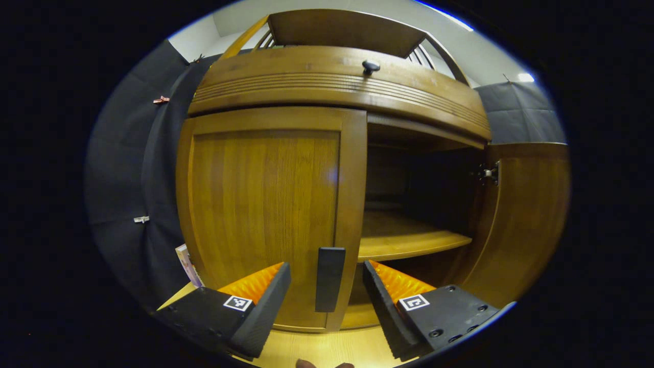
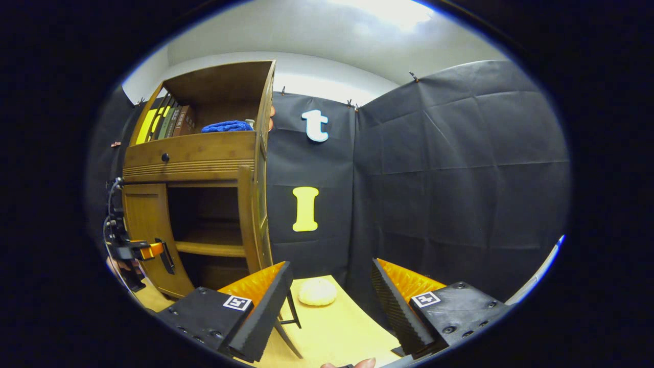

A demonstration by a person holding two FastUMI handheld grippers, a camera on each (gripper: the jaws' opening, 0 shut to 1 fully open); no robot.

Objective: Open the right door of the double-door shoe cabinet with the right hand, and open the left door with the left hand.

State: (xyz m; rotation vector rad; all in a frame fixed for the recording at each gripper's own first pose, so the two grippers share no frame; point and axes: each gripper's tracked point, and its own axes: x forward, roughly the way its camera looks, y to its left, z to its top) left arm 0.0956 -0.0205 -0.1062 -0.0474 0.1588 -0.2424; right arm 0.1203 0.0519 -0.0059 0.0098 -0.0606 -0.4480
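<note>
The wooden shoe cabinet stands close ahead in the left gripper view. Its left door is closed, with a black vertical handle at its inner edge. My left gripper is open, and the handle stands between its fingertips; I cannot tell whether they touch it. The right door is swung wide open, showing a shelf. In the right gripper view, the cabinet stands at the left with its right door edge-on. My right gripper is open, holds nothing, and is off to the cabinet's right.
In the right gripper view, the left gripper is at the left door's handle. A pale round lump lies on the light table by the black cloth wall. Books and a blue cloth sit on the top shelf.
</note>
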